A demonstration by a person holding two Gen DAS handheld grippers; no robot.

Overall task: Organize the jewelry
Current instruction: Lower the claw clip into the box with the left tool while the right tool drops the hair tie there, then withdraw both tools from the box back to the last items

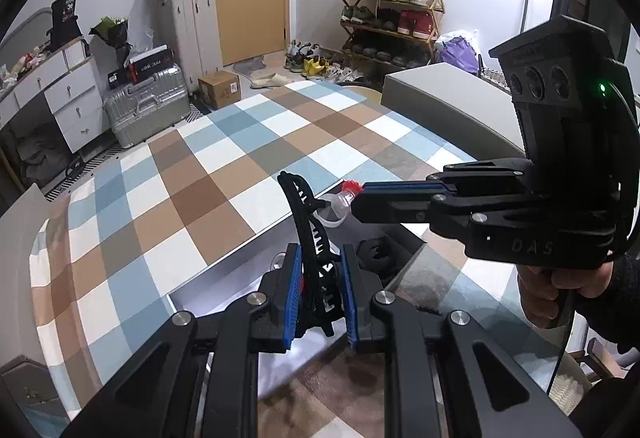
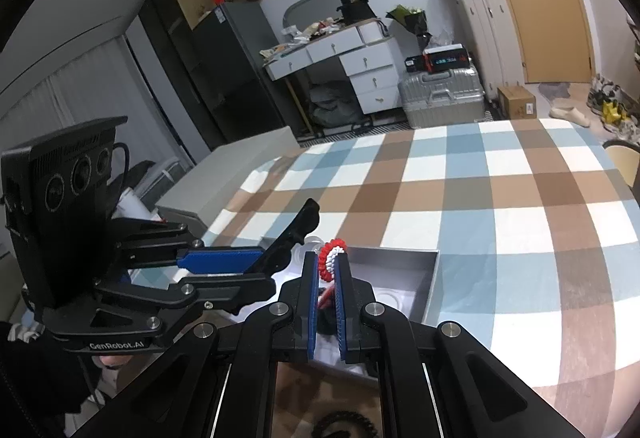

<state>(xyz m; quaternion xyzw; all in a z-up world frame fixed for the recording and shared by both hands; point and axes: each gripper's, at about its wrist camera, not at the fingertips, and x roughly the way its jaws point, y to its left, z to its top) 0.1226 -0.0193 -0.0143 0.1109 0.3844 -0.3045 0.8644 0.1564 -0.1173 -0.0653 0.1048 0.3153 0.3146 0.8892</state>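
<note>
My left gripper is shut on a black toothed hair claw clip, held upright above an open grey jewelry box. In the right wrist view the left gripper comes in from the left with the black clip sticking up. My right gripper is shut on a red and white beaded ring piece. In the left wrist view the right gripper enters from the right, its tip holding the red piece by a clear ring over the box.
A blue, brown and white checked cloth covers the table. The grey box lid lies at the far right of the table. A black scrunchie lies inside the box. Suitcases, drawers and a shoe rack stand beyond the table.
</note>
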